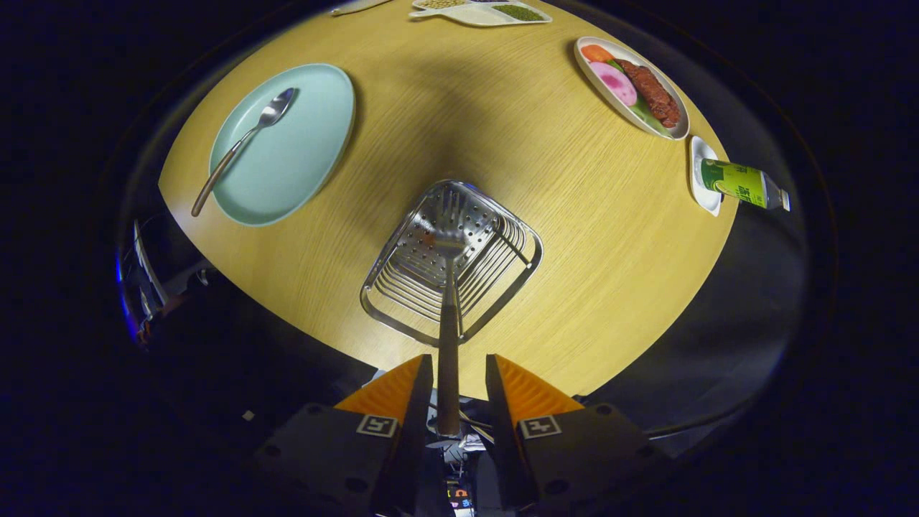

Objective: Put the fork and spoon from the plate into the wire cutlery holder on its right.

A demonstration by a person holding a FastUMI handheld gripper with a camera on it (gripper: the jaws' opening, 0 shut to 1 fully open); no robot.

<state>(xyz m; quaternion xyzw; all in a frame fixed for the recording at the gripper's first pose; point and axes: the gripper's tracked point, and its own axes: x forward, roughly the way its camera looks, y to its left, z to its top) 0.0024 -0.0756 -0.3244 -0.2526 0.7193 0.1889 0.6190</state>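
A round table (pixel 574 237) with a pale wood-grain top takes up most of the scene, lit in the middle and falling into shadow toward its near rim; the room around it is dark.

At the bottom centre, the tool (pixel 459 391) has its two orange fingers (pixel 391 391) spread apart. The fork (pixel 449 345) stands between them by its dark handle; it sits closer to the left finger, with a clear gap to the right one, and whether either finger touches it cannot be told. The fork's metal head reaches down into the wire cutlery holder (pixel 517 248), which stands on the table just ahead of the fingers, at the centre of the frame.

In the upper left lies a light-green plate (pixel 301 158) with the spoon (pixel 240 143) on it, bowl up and handle running over the plate's lower rim. At the upper right is a white oval dish of food (pixel 632 86), and below it a green-labelled bottle (pixel 743 184) lying on a small white dish (pixel 700 154). A divided white tray (pixel 481 12) sits at the top edge.
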